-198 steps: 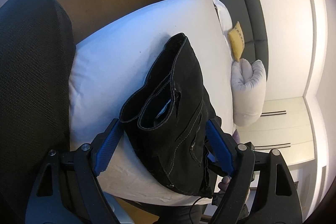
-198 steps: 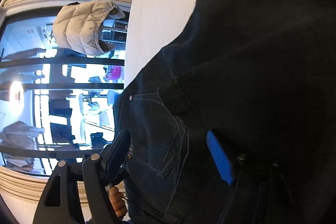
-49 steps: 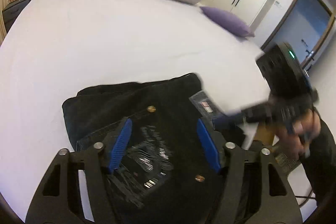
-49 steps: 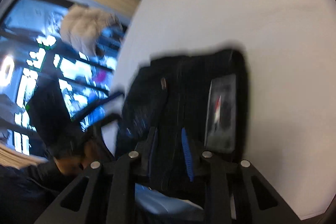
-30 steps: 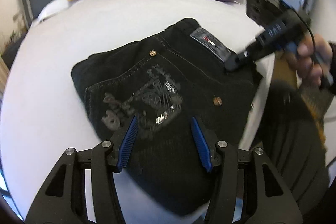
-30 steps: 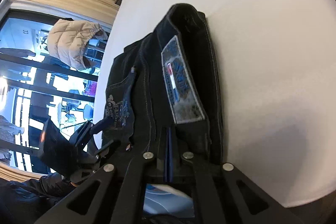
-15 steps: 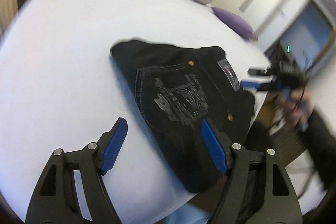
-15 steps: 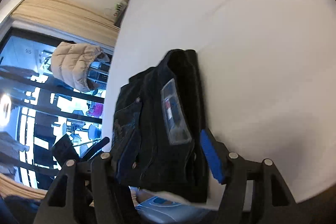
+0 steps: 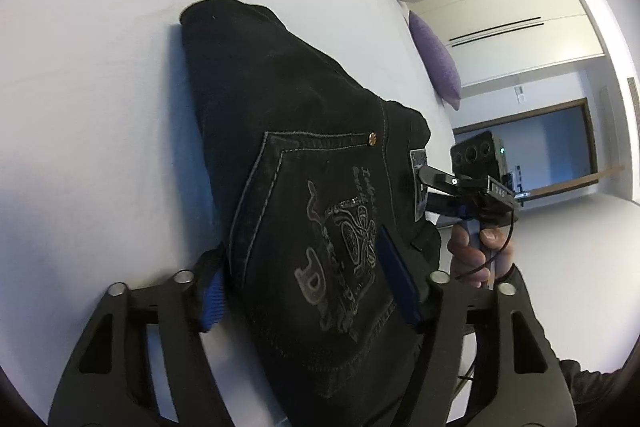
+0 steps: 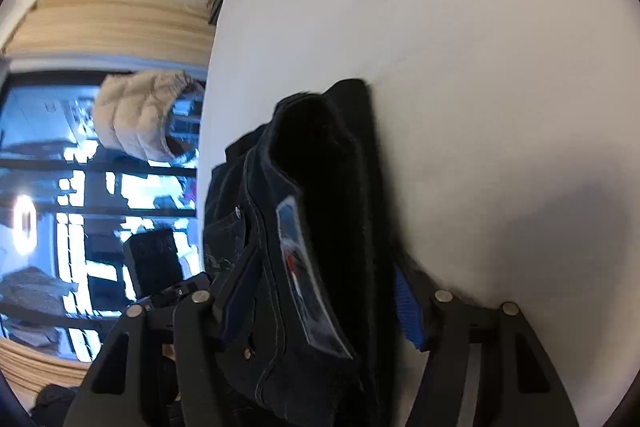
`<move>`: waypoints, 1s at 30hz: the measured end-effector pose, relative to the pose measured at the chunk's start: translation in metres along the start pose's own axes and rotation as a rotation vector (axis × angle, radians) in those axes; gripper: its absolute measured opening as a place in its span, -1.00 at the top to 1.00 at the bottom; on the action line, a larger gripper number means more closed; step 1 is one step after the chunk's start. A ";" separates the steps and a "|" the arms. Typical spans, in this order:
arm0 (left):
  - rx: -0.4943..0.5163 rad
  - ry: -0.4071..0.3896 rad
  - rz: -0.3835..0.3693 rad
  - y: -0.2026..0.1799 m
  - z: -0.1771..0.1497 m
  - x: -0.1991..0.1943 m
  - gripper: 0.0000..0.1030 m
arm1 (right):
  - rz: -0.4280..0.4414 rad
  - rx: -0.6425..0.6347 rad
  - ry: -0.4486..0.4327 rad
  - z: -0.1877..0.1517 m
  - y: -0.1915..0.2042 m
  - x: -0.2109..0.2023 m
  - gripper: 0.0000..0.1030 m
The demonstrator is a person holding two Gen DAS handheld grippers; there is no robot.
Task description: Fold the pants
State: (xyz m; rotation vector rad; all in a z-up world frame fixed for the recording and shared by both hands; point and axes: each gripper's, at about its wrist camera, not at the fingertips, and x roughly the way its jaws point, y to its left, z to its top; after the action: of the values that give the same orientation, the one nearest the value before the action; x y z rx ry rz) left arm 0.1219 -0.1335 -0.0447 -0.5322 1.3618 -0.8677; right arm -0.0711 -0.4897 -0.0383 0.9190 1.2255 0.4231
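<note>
In the left wrist view, the folded black pants [image 9: 304, 187] lie on the white bed [image 9: 92, 75], near its edge. The left gripper [image 9: 304, 283] straddles the pocket end and its jaws are closing, but I cannot tell if the blue pads press the cloth. A hand [image 9: 478, 255] holds the right gripper [image 9: 428, 187] at the waistband.

In the right wrist view, the right gripper [image 10: 320, 307] stands about half open around the thick folded stack; whether it grips, I cannot tell.
</note>
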 end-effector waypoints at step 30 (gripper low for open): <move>0.056 -0.196 0.058 0.007 0.056 -0.101 0.70 | 0.073 -0.108 -0.065 0.134 0.138 0.096 0.61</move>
State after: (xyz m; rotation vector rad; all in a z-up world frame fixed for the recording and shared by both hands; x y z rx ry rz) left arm 0.1802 -0.0575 0.0211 -0.5180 1.1658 -0.7833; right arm 0.1100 -0.3888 0.0180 0.8798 1.1023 0.5090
